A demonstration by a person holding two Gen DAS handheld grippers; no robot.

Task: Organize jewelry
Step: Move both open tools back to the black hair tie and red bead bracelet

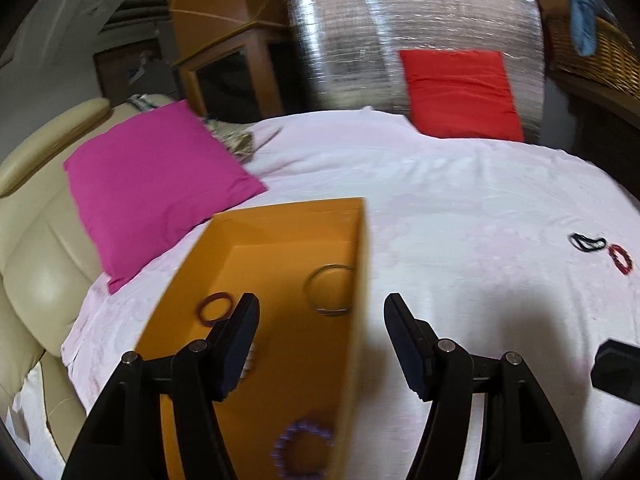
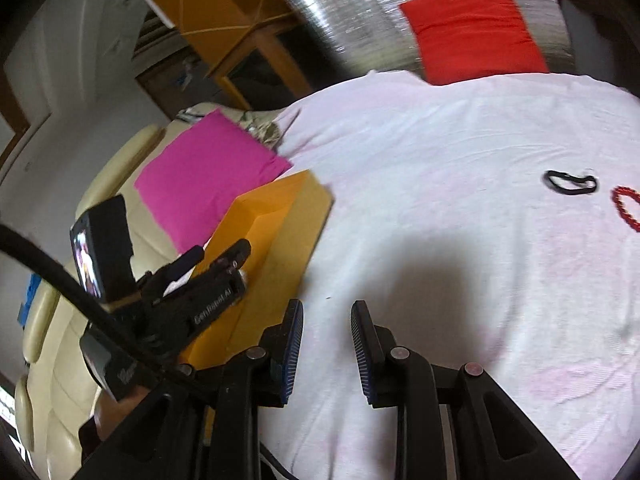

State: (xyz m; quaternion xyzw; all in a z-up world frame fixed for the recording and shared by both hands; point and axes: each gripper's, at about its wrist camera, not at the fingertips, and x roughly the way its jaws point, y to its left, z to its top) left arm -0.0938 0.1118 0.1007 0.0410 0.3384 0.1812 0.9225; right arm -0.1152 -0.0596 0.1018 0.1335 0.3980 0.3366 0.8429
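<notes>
I can read "GenRobot.AI" in white letters on the side of my left gripper, seen from the right camera. I find no other words.

The orange box sits on the pale pink sheet, near the pink pillow. Its long side runs away from me toward that pillow. Inside lie a dark red bangle, a thin metal bangle and a purple bead bracelet, all flat.

My left fingers are spread wide, with nothing between them, over the box's right wall.

My right gripper has a small gap and holds nothing.

Far right on the sheet lie a black hair band stretched sideways, and a red bead bracelet just beside it.
</notes>
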